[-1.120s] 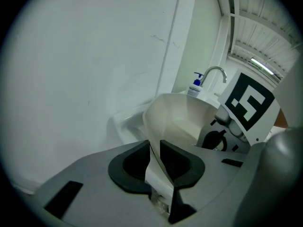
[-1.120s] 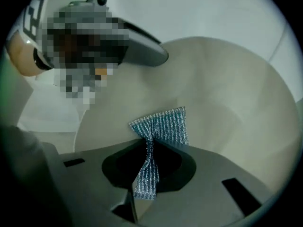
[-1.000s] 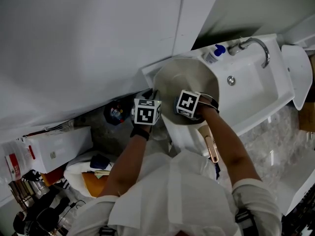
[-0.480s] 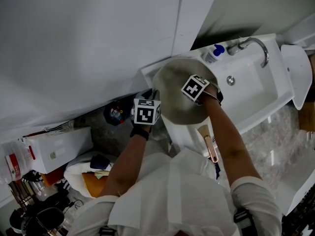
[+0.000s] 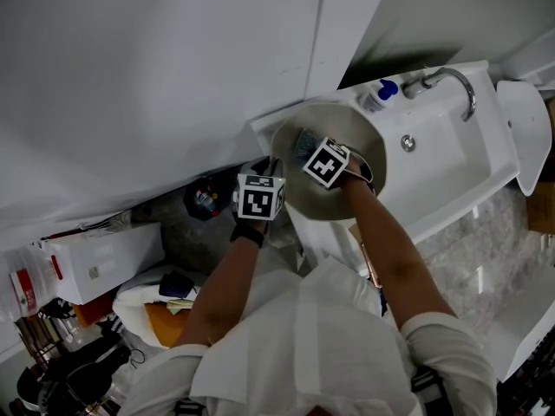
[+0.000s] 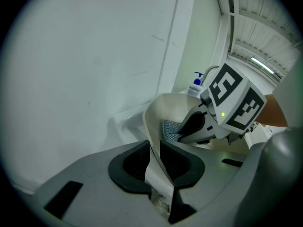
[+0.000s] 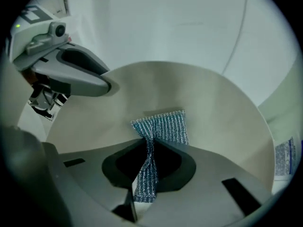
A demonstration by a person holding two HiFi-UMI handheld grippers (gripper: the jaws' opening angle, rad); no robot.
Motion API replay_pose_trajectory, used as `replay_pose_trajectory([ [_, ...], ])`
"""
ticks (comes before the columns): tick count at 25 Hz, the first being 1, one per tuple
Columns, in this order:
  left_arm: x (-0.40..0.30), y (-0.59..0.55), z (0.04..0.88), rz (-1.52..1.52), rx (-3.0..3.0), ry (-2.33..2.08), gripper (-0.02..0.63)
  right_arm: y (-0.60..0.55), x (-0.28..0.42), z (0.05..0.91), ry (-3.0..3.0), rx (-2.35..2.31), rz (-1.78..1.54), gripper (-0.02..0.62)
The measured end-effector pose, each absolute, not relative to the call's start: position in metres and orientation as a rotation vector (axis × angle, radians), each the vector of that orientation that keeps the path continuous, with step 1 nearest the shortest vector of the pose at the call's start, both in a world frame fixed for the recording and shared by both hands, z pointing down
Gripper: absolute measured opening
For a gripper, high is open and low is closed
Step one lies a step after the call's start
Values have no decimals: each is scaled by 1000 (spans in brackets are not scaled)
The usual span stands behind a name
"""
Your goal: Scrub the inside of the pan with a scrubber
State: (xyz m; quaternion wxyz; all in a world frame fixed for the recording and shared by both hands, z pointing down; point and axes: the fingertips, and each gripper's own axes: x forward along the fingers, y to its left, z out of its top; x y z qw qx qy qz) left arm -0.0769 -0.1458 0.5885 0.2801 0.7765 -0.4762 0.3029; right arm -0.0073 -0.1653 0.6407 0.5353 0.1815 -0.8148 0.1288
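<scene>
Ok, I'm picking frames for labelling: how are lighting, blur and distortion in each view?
Head view: dim but fairly even, pan sharp. Left gripper view: fisheye bend, black corners, pan rim readable. Right gripper view: same fisheye vignette, scrubber weave crisp, no glare.

A wash area: white sink (image 5: 451,150), tap (image 5: 452,73), soap bottle (image 5: 377,95).

White short-sleeved shirt (image 5: 321,336), dark straps (image 5: 427,380) at five and seven o'clock. The left gripper (image 6: 155,148) and right gripper (image 7: 150,150) are grey with black pads (image 6: 128,167), each bearing a white cube (image 5: 260,196) of black square markers (a green light (image 6: 223,114) glows on the right's).
</scene>
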Motion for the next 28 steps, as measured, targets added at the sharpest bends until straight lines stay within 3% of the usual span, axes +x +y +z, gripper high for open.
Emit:
replay_pose_trajectory([
  [5, -77, -145, 588, 817, 2083, -1273, 77, -99, -21, 644, -1957, 161, 434, 46],
  [10, -77, -145, 587, 816, 2082, -1270, 77, -68, 27, 650, -1798, 64, 455, 45],
  [18, -78, -145, 588, 816, 2080, -1274, 77, -108, 88, 648, -1634, 374, 450, 44],
  [21, -77, -144, 589, 820, 2080, -1269, 78, -140, 71, 629, -1787, 582, 485, 41],
  [28, -78, -146, 590, 817, 2088, -1279, 77, -181, -50, 536, -2270, 654, 331, 40],
])
